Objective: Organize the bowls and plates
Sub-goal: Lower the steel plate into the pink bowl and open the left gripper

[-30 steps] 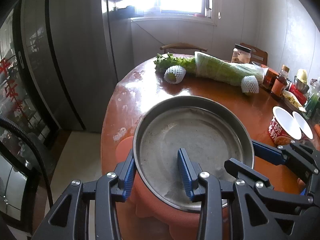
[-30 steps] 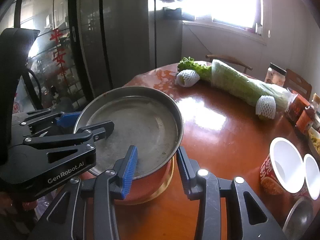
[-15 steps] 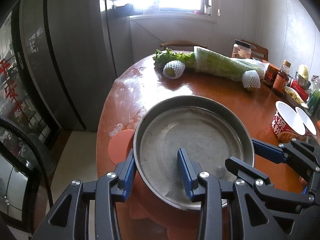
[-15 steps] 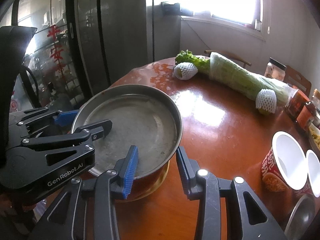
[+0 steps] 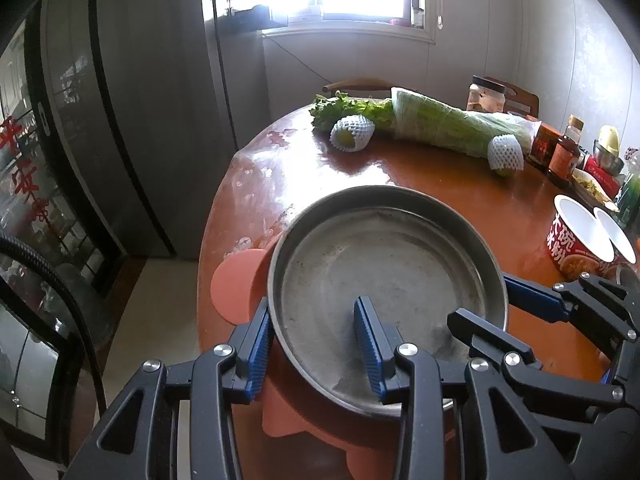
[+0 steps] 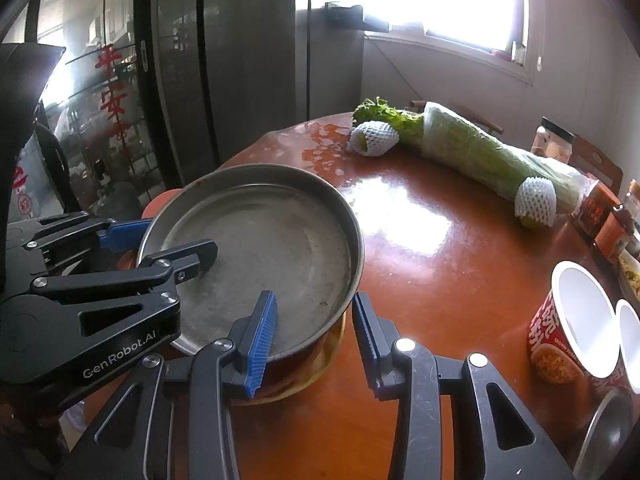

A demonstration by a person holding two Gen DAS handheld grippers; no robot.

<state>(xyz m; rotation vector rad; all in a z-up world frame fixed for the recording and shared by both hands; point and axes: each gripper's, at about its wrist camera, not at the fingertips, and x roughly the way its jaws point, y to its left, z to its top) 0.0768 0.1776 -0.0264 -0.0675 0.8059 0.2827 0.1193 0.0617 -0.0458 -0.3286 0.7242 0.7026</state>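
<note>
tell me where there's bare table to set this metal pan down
Bare wood lies between the metal pan, the wrapped cabbage and the noodle cups. The far right edge is crowded with sauce jars.

"GenRobot.AI" on left gripper (image 6: 172,240), "大碗" on noodle cup (image 5: 576,240)

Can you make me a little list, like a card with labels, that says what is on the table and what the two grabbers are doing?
Main thing: round metal pan, sitting on an orange bowl
Left gripper: closed over the pan's near rim, one finger inside, one outside
Right gripper: closed over the rim on the other side
Surface: shiny round wooden table
Far side: wrapped long cabbage, two fruits in white foam nets
Right side: paper noodle cups, jars and bottles
</note>
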